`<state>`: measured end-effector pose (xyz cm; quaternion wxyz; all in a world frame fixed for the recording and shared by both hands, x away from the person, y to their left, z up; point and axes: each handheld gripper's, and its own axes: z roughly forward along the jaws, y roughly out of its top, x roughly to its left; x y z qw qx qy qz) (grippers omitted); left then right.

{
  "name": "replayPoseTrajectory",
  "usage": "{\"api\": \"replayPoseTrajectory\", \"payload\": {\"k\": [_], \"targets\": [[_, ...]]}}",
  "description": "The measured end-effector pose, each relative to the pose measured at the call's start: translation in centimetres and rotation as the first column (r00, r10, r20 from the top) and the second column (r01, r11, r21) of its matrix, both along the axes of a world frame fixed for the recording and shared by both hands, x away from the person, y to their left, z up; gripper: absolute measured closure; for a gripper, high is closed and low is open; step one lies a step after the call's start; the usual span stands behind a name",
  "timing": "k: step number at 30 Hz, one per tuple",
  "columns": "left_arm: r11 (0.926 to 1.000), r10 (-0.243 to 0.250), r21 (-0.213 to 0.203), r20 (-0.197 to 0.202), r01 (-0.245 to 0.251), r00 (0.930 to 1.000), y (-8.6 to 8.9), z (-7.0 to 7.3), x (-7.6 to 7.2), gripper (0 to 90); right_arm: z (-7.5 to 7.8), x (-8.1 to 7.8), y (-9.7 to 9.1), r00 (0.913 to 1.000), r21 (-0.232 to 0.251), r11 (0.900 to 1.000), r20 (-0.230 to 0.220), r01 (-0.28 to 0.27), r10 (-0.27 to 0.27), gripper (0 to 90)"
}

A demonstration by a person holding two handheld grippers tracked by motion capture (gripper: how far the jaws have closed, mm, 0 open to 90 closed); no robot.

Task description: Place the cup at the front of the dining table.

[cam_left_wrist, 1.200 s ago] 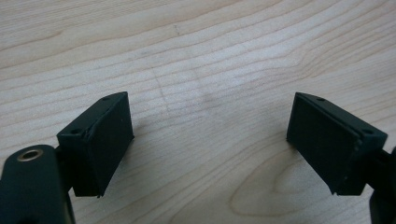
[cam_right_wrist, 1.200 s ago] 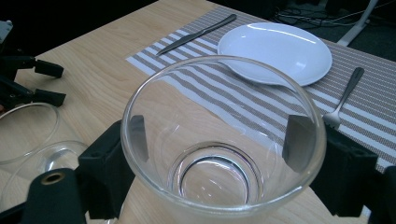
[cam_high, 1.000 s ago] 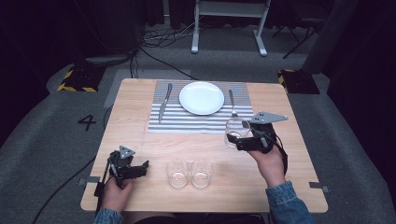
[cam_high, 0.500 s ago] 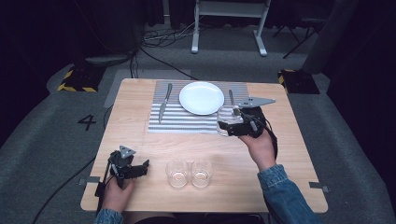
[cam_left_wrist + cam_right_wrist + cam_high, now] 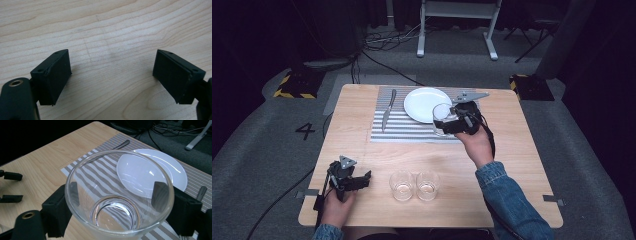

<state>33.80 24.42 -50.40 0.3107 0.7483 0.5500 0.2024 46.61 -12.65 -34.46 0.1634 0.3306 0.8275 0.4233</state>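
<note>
Pinching a clear, round, empty glass (image 5: 117,195) beside the white plate (image 5: 427,104), right tongs (image 5: 451,121); left tongs (image 5: 111,77) spread over pale woodgrain worktop (image 5: 105,30).

left gripper (image 5: 111,75) | jaws stood wide apart, nothing between them | pale wood-grain tabletop (image 5: 107,30) lay close beneath

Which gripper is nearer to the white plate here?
Right. The right gripper, shut on a glass, is at the white plate's near right edge. The left gripper rests open at the table's near left corner, far from it.
</note>
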Motion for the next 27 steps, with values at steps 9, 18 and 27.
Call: {"api": "replayPoseTrajectory", "payload": {"k": [9, 18, 27], "targets": [[1.0, -0.002, 0.002, 0.0, 0.002, 1.0, 0.0, 0.0, 0.0, 15.1, 0.0, 2.2, 3.1, 0.9996, -0.011, 0.9998, -0.023, -0.018, 0.018, 19.1], [1.0, -0.002, 0.003, 0.0, 0.002, 1.0, 0.0, 0.0, 0.0, 15.1, -0.4, 3.8, 6.7, 0.9984, -0.05, 0.9975, -0.03, -0.05, 0.048, 19.1], [1.0, -0.001, 0.003, 0.0, 0.001, 1.0, 0.0, 0.0, 0.0, 15.1, -2.1, 5.8, 10.0, 0.996, -0.087, 0.993, -0.046, -0.08, 0.076, 19.1]]}}
